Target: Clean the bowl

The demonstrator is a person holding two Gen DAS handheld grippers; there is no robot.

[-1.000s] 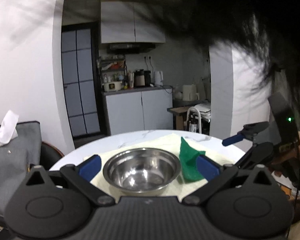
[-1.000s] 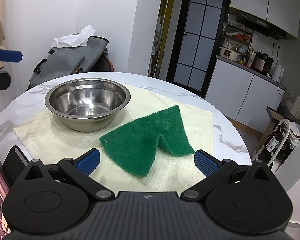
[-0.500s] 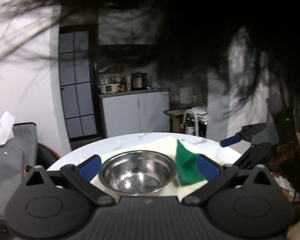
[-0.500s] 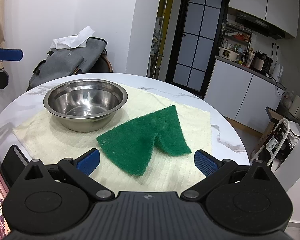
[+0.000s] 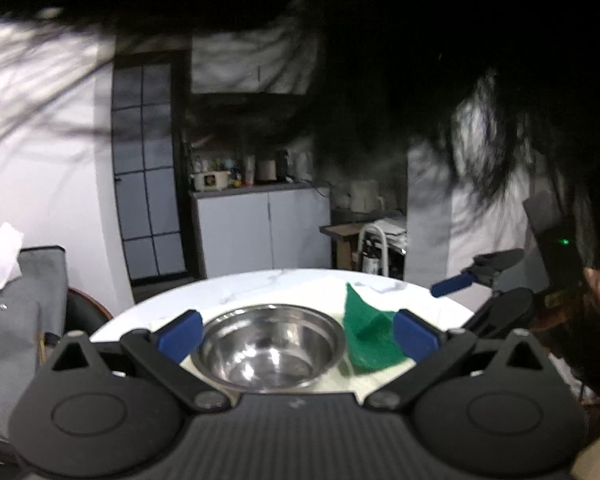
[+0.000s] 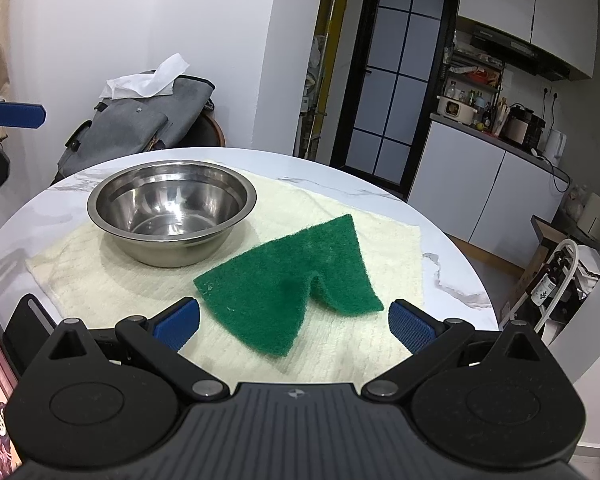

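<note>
In front of you stands a round white bench with grey marble veining (image 6: 452,256). Directly on it lies a pale cream, ribbed cloth mat (image 6: 392,240), spread flat and covering most of the middle, with bare marble showing around its edges. On the mat you have a round stainless-steel bowl (image 6: 172,212), upright and open upward, and just beside it a green scouring pad (image 6: 284,292) with one corner humped up in a fold. Bowl and pad sit close together but apart.
</note>
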